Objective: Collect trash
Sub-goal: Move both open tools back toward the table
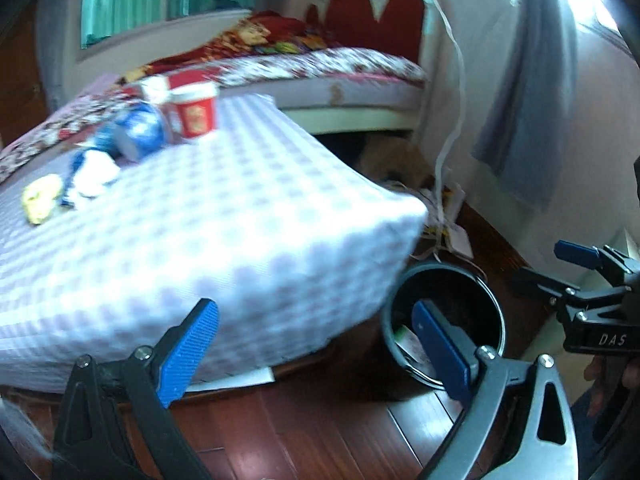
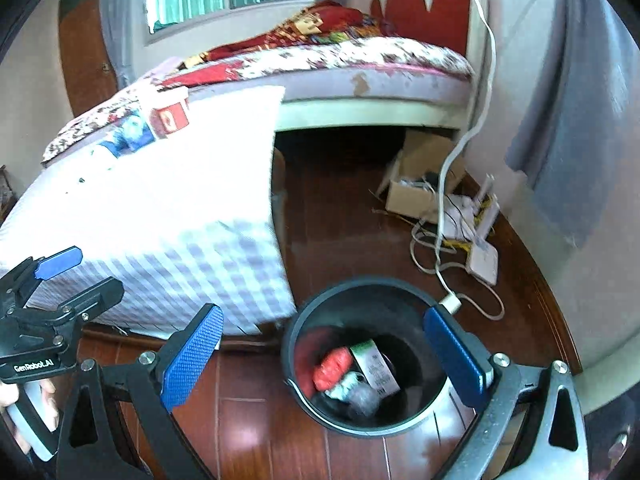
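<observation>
Both grippers, left gripper [image 1: 316, 344] and right gripper [image 2: 324, 356], gape empty; the bin [image 2: 298, 332] holds some trash, while cups [image 1: 196, 110] and wrappers [image 1: 94, 176] remain on the table [image 1: 240, 220].

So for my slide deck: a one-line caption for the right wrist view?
Open right tongs over a black bin holding trash, beside the checkered table.

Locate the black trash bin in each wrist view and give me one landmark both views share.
Left wrist view: the black trash bin stands lower right on the wood floor, beside the checkered table's corner, partly hidden behind the hand-held gripper's right finger.
Right wrist view: the bin sits bottom centre, seen from above, with trash inside.
Shared landmark: the red heart-shaped headboard at the top of both views.
</observation>
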A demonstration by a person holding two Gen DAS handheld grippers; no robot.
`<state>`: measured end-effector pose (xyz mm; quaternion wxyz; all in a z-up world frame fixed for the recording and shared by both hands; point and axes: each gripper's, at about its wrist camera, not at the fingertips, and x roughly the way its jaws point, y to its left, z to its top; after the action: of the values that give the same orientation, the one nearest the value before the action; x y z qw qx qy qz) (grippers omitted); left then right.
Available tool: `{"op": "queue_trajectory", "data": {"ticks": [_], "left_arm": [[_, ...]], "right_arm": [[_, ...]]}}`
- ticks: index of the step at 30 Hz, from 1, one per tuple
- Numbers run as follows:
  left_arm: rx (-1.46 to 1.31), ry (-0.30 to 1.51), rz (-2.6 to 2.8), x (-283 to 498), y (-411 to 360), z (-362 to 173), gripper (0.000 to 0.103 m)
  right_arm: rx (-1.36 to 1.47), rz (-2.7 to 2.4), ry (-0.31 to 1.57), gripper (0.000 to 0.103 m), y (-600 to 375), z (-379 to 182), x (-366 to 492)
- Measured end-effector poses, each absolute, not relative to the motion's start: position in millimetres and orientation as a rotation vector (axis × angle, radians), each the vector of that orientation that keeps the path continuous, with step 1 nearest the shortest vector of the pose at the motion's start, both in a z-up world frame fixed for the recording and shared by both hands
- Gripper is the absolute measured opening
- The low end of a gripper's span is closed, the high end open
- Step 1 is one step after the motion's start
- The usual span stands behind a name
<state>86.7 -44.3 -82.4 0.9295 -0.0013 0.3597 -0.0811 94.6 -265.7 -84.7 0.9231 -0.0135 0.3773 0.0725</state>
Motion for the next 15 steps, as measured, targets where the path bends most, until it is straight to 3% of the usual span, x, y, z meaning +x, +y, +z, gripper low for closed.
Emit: {"op": "queue_trajectory", "data": {"ticks": [15], "left_arm": [[-0.102,0.648,0.171,90,115,-56,0.099]], "right_arm": [[-0.087,0.418,0.658,0.102,-108,-37,146]]}}
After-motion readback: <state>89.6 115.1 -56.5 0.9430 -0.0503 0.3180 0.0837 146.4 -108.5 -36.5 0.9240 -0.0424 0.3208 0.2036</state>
